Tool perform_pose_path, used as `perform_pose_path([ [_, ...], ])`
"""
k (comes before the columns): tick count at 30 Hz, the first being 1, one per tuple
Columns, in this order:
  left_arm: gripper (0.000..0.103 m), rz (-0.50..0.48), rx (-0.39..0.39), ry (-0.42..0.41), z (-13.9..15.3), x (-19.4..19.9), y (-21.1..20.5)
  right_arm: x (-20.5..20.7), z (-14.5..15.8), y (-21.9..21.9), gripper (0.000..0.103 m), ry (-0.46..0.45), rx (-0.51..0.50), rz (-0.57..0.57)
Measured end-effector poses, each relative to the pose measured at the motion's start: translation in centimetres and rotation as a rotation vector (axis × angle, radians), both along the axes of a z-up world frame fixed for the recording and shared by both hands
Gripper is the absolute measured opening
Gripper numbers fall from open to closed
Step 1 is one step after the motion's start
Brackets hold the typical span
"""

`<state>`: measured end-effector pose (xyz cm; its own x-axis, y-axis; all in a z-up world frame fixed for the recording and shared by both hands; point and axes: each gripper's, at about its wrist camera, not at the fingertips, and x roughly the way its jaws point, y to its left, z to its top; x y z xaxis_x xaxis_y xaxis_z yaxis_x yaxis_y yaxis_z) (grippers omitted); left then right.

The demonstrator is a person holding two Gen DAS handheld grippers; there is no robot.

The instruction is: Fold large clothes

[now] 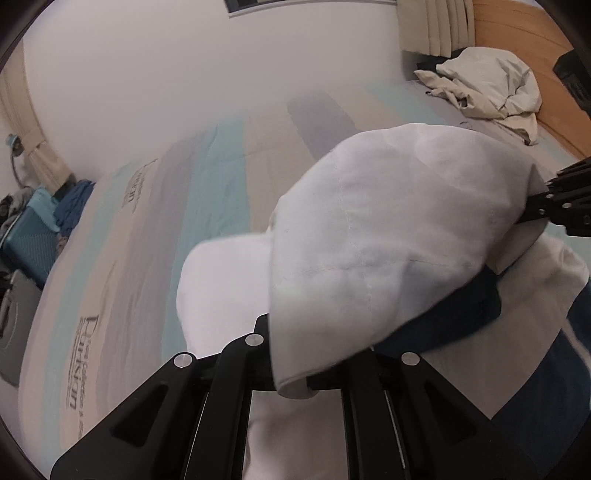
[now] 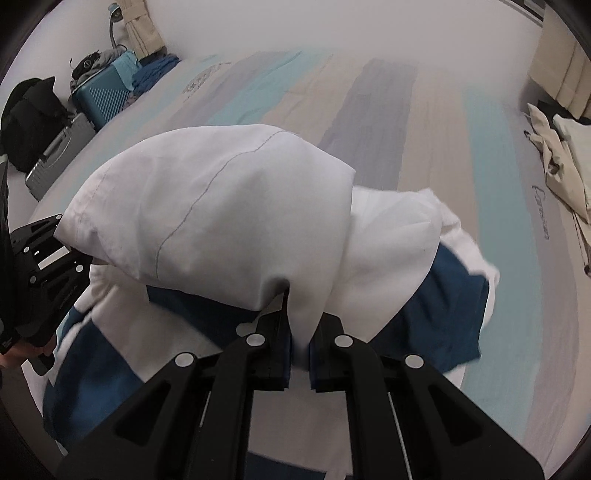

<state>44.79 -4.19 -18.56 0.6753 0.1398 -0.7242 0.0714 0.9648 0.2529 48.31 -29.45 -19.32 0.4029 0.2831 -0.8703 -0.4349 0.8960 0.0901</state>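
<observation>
Right gripper (image 2: 299, 350): my jaws are pressed onto a pinch of the white-and-navy cotton garment (image 2: 221, 206), fabric bunching up between the pads and draping forward over them. Left gripper (image 1: 295, 380): jaws hidden under the draped edge, but cloth comes out from between them and hangs off, so I judge it pinching the same garment (image 1: 388, 229); the pads themselves aren't visible.

Both hands hold one lifted white panel, stretched side to side between them. Its long axis runs gripper to gripper, across my view, not away from me. The rest of the garment, white with navy blocks, lies beneath and just beyond the raised panel on the striped pastel bedsheet (image 2: 388, 110). So the free body sits forward and below both jaws, roughly equal for each hand; neither looks clearly nearer.

Judgement: fold in progress, held edge likely gets carried forward and laid over the flat part. Risk: uneven carry skews the crease.

Further out: crumpled cream cloth (image 1: 487, 85) at the far bed edge by the wooden headboard (image 1: 517, 33); teal hard-shell suitcase (image 2: 99, 96) on the floor past the opposite edge, near the wall.
</observation>
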Motion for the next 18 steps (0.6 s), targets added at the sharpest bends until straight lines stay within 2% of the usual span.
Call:
perform_pose_path([
  [4,0.007,0.027,0.009,0.006,-1.8,-2.0,-0.3,-1.5,-1.5,0.0,0.006,0.020,-0.013,0.010],
  [10,0.007,-0.001,0.018,0.051,-4.0,-4.4,-0.9,-2.9,-3.5,-0.4,0.006,0.062,-0.040,0.008],
  [18,0.008,-0.026,0.028,0.111,-6.7,-5.2,-0.8,-2.9,-6.5,-0.4,0.007,0.126,-0.058,-0.006],
])
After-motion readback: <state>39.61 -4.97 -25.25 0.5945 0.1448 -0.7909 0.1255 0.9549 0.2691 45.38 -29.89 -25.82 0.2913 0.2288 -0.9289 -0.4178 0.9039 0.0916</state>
